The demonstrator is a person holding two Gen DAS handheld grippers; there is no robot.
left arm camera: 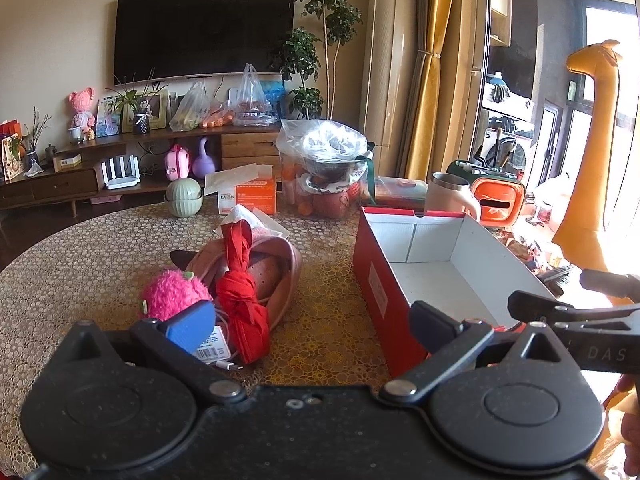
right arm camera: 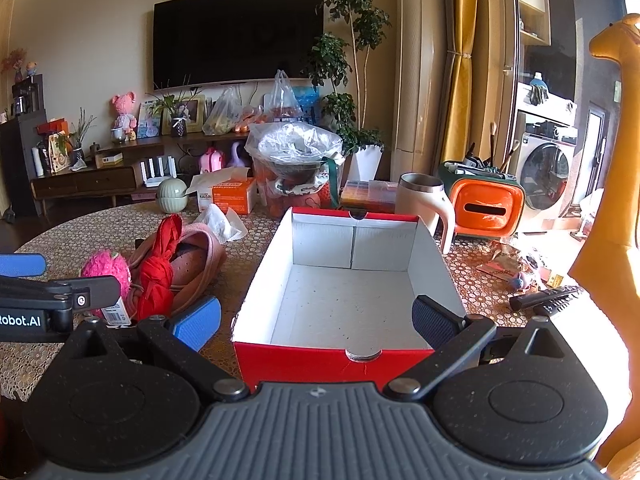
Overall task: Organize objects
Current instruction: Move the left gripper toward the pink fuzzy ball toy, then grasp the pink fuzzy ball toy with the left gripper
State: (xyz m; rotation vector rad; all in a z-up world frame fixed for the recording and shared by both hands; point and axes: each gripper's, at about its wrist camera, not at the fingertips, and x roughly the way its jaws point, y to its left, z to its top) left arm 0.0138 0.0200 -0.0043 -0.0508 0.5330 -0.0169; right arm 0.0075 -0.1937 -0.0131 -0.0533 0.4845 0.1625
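Note:
An open red box with a white inside (left arm camera: pixel 436 276) (right arm camera: pixel 348 280) stands on the round table, holding nothing. Left of it lies a pile: a pink slipper (left arm camera: pixel 276 276) (right arm camera: pixel 200 260), a knotted red cloth (left arm camera: pixel 240 300) (right arm camera: pixel 158 276), a pink fuzzy toy (left arm camera: pixel 172 294) (right arm camera: pixel 106 266) and a small white labelled box with a cable (left arm camera: pixel 214 346). My left gripper (left arm camera: pixel 310 326) is open, hovering between the pile and the box's near left corner. My right gripper (right arm camera: pixel 316 322) is open over the box's near edge. Each gripper shows in the other's view.
At the table's far side stand a green bowl (left arm camera: pixel 183 197), an orange carton (left arm camera: pixel 248 200), a bagged fruit basket (left arm camera: pixel 324 168), a beige mug (right arm camera: pixel 424 204) and an orange container (right arm camera: pixel 486 208). A remote (right arm camera: pixel 548 298) lies right of the box. A giraffe figure (right arm camera: pixel 612 200) stands far right.

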